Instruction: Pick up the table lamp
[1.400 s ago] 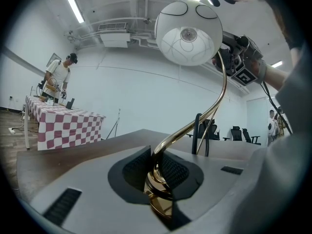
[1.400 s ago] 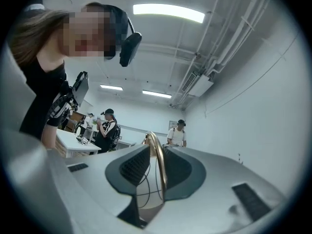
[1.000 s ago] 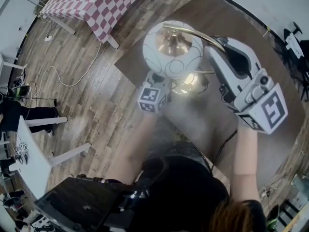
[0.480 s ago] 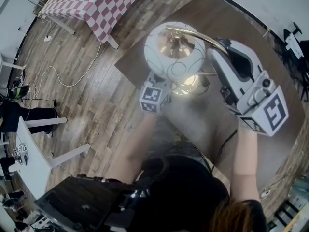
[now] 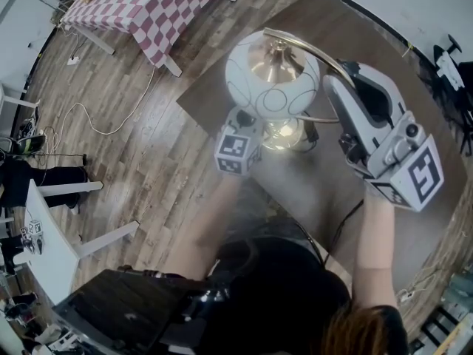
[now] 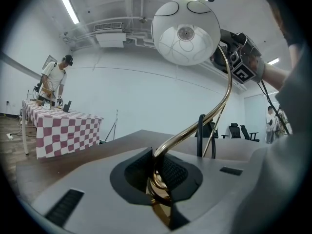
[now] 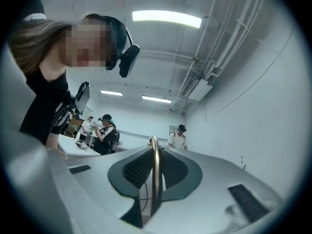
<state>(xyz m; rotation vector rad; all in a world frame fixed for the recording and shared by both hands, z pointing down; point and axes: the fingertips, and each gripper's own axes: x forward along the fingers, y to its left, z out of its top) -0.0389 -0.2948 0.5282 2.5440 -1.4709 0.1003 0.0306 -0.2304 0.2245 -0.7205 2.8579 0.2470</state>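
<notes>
My left tool (image 6: 157,172) is clenched on the brass stem (image 6: 219,106) of the table lamp (image 5: 272,76), low down near its base. My right tool (image 7: 154,179) grips the same stem higher on its curve. The lamp stands over the dark counter (image 5: 347,28), just ahead of both tools.

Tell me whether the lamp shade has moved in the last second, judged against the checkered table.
Yes. The lamp shade has shifted slightly right in the head view, away from the checkered table, which stays put.
</notes>
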